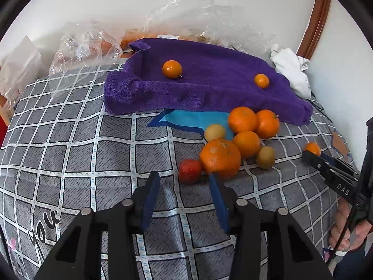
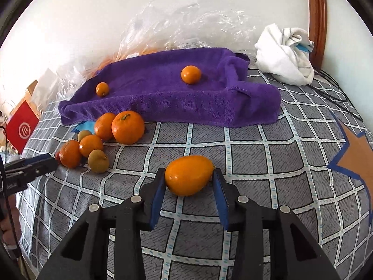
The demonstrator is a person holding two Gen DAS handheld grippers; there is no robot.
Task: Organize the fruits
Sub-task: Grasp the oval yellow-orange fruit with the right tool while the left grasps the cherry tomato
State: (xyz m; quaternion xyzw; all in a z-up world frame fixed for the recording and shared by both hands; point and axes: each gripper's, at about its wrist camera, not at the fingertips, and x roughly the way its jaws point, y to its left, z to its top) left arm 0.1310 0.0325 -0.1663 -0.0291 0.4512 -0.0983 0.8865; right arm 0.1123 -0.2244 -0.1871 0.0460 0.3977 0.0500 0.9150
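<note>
Right gripper [image 2: 189, 178] has its jaws clenched on the kumquat [image 2: 188, 175], long axis lying crosswise between them. Left gripper [image 1: 184, 183] is released, with the strawberry [image 1: 190, 171] and big orange [image 1: 220, 158] just ahead.

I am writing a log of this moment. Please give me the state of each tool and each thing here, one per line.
Left tool: open, empty, near the fruit pile.
Right tool: shut on the oval orange fruit.
Fruit pile: loose on the checked cloth, bunched together.
Purple towel: spread out, edges folded up.
Two small oranges: resting on the towel, apart.
White cloth: crumpled.
</note>
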